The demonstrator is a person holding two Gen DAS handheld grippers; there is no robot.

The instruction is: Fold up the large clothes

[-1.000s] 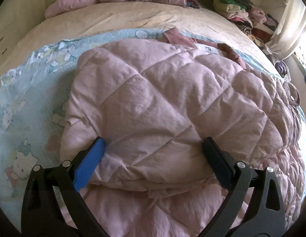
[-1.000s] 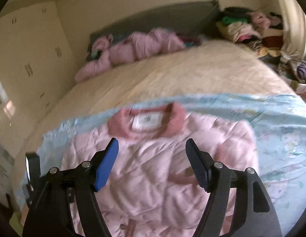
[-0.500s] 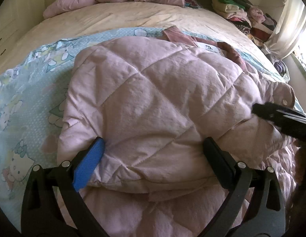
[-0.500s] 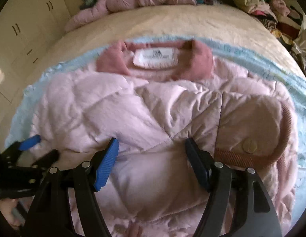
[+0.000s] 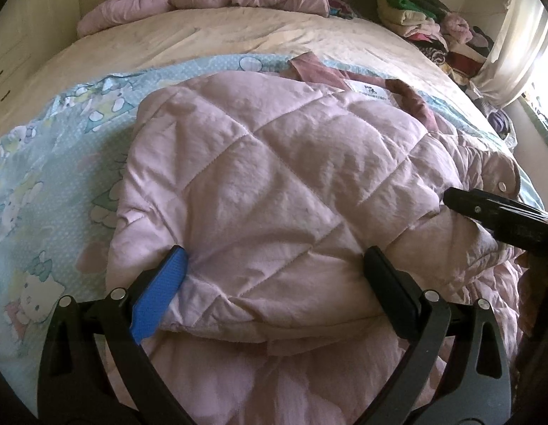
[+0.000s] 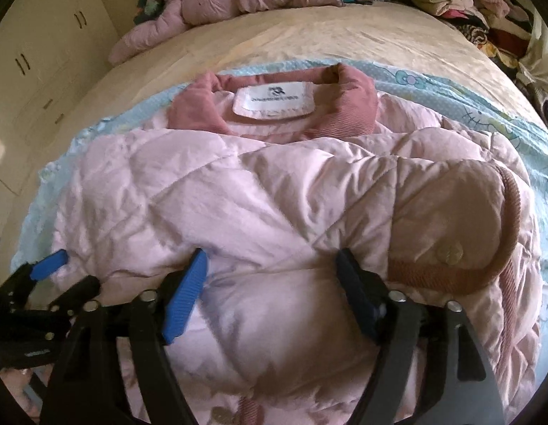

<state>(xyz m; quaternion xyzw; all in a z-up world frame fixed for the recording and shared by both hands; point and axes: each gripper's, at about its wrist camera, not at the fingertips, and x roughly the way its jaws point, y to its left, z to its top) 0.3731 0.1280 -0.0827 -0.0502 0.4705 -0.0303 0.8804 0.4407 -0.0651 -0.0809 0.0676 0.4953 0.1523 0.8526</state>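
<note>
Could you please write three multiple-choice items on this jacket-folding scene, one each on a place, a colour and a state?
1. Where does the quilted jacket lie?
A. on a light blue cartoon-print sheet spread over the bed
B. on a wooden floor
C. on a hanger

2. What colour is the jacket's ribbed collar?
A. navy
B. dusty rose, darker than the pale pink body
C. white

3. How does the left gripper stand?
A. shut on the collar
B. out of view
C. open, its fingers spread on either side of the folded-over layer of the jacket

Answers:
1 A, the printed sheet shows around the jacket's edges in both wrist views.
2 B, the collar rings the white label in a deeper pink.
3 C, a wide span of quilted fabric lies between the blue pad and the black finger.
</note>
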